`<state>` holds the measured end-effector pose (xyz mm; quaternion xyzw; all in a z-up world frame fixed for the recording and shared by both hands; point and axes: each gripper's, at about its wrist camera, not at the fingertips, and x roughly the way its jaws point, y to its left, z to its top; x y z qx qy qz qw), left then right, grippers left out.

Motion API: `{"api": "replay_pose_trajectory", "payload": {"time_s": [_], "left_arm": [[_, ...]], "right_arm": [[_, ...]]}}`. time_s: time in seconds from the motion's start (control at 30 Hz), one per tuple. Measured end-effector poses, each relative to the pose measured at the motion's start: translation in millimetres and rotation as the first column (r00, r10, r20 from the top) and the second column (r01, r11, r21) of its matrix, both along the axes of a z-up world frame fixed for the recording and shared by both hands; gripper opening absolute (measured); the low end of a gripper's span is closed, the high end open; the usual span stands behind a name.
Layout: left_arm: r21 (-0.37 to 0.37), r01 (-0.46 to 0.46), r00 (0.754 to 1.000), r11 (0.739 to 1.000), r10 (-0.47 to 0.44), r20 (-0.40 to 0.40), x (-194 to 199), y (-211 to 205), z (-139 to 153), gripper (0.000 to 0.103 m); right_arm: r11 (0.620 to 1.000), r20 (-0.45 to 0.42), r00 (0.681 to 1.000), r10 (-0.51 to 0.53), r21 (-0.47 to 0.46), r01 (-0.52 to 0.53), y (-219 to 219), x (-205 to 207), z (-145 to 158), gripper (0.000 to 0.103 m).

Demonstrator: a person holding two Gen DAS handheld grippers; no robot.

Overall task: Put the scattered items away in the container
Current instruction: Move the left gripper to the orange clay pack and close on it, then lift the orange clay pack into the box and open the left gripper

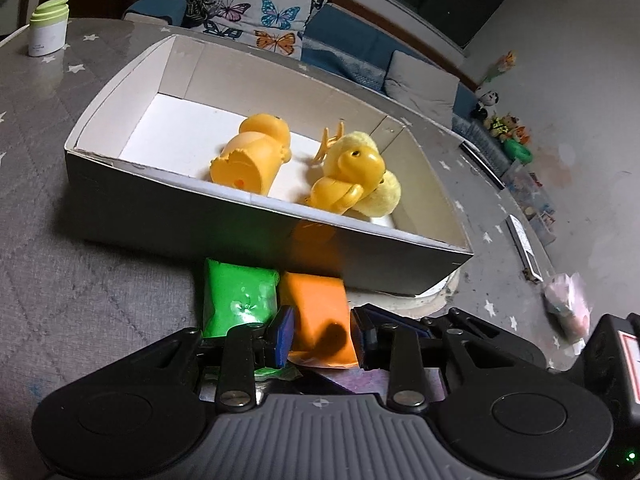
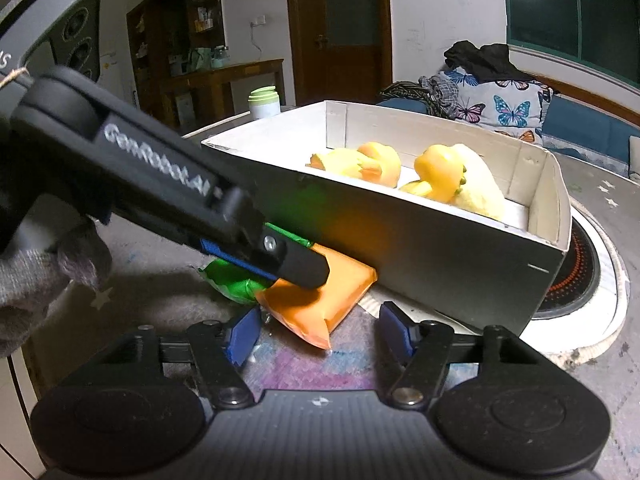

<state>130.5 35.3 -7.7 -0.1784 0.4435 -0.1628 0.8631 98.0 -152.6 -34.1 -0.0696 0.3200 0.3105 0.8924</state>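
Left wrist view shows the left gripper (image 1: 322, 340) with its blue pads on either side of an orange packet (image 1: 318, 320) that lies on the grey tablecloth (image 1: 80, 280), touching a green packet (image 1: 236, 300) to its left. Whether the pads press the orange packet I cannot tell. Both packets lie just in front of the open box (image 1: 248, 220), which holds two yellow duck toys (image 1: 256, 156). Right wrist view shows the right gripper (image 2: 320, 330) with jaws apart, nothing clamped, the near end of the orange packet between its tips.
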Motion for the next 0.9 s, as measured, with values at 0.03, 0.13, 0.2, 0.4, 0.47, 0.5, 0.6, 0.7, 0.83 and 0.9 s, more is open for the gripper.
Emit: {"api": "replay_pose_trajectory", "payload": {"time_s": [0.03,0.13,0.2,0.4,0.47,0.5,0.6,0.7,0.83,0.9], "left_arm": [[-0.008,-0.004,1.000,1.000,0.004,-0.006,1,0,-1,0.034],[-0.026,-0.011,1.000,1.000,0.010,-0.017,2,0,-1,0.033],[-0.034,-0.013,1.000,0.999,0.012,-0.021,1,-1,-1,0.032],[-0.074,-0.013,1.000,0.997,0.011,-0.028,-6,-1,-1,0.031],[-0.084,-0.007,1.000,0.996,0.006,-0.021,-11,-2,1,0.031],[-0.088,-0.005,1.000,0.996,0.004,-0.015,-14,-3,4,0.031],[-0.094,0.009,1.000,0.996,-0.007,0.018,-23,-6,15,0.031],[-0.097,0.028,0.997,0.995,-0.021,0.073,-27,-11,33,0.031],[-0.094,0.054,0.989,0.994,-0.041,0.141,-21,-18,54,0.031],[-0.092,0.062,0.986,0.994,-0.047,0.157,-11,-22,61,0.031]], "right_arm": [[1.000,0.003,1.000,0.001,-0.004,-0.001,1,0,0,0.065],[1.000,0.012,1.000,0.003,-0.015,-0.003,4,-2,-1,0.063],[1.000,0.018,1.000,0.005,-0.018,-0.004,5,-4,-1,0.059],[1.000,0.025,1.000,-0.001,-0.014,0.001,4,-9,2,0.055],[1.000,0.032,0.999,-0.005,-0.009,0.005,1,-14,3,0.055],[1.000,0.035,0.999,-0.007,-0.006,0.007,0,-17,4,0.054],[1.000,0.065,0.998,-0.013,0.000,0.013,-4,-25,11,0.054],[1.000,0.124,0.992,-0.020,0.005,0.020,-7,-34,24,0.054],[0.999,0.200,0.978,-0.050,0.026,0.046,-11,-39,43,0.054],[0.997,0.228,0.971,-0.072,0.044,0.064,-13,-36,52,0.054]]}}
